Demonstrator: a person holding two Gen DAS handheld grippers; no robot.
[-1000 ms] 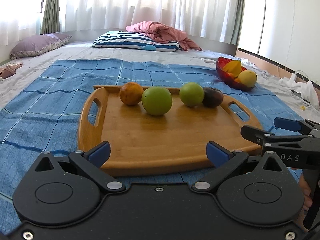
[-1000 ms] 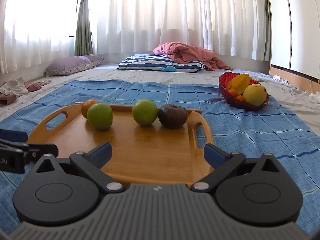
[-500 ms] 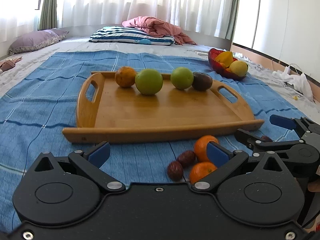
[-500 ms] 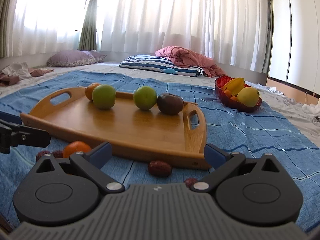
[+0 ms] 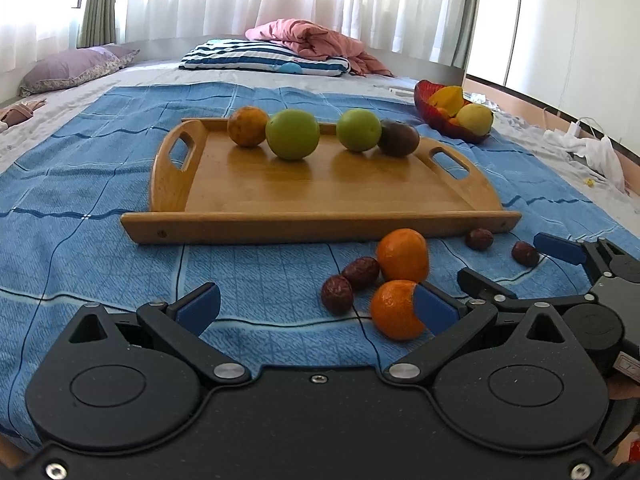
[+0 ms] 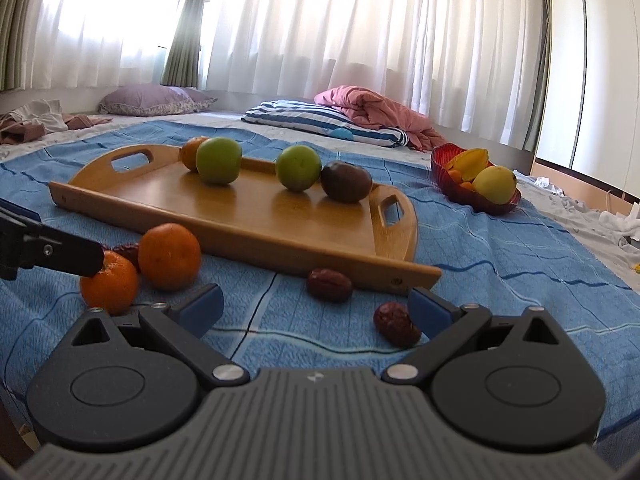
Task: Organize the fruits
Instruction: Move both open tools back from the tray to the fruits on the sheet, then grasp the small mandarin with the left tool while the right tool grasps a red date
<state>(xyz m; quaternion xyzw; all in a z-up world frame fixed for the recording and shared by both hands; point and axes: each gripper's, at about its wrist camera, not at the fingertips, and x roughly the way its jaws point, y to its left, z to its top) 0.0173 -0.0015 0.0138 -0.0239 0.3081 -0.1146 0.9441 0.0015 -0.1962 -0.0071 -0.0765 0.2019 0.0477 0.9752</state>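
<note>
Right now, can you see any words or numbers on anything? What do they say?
No words or numbers can be read.
Right gripper: a small label low on its body, at the left wrist view's right edge, is too cut off to read.
Right gripper's grey body, right wrist view: a tiny logo mark, not letters.
Tray, fruit, bowl: no print.

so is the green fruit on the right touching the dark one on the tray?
Touching. In the left wrist view the right green fruit and dark fruit overlap with no gap; the right wrist view agrees.
</note>
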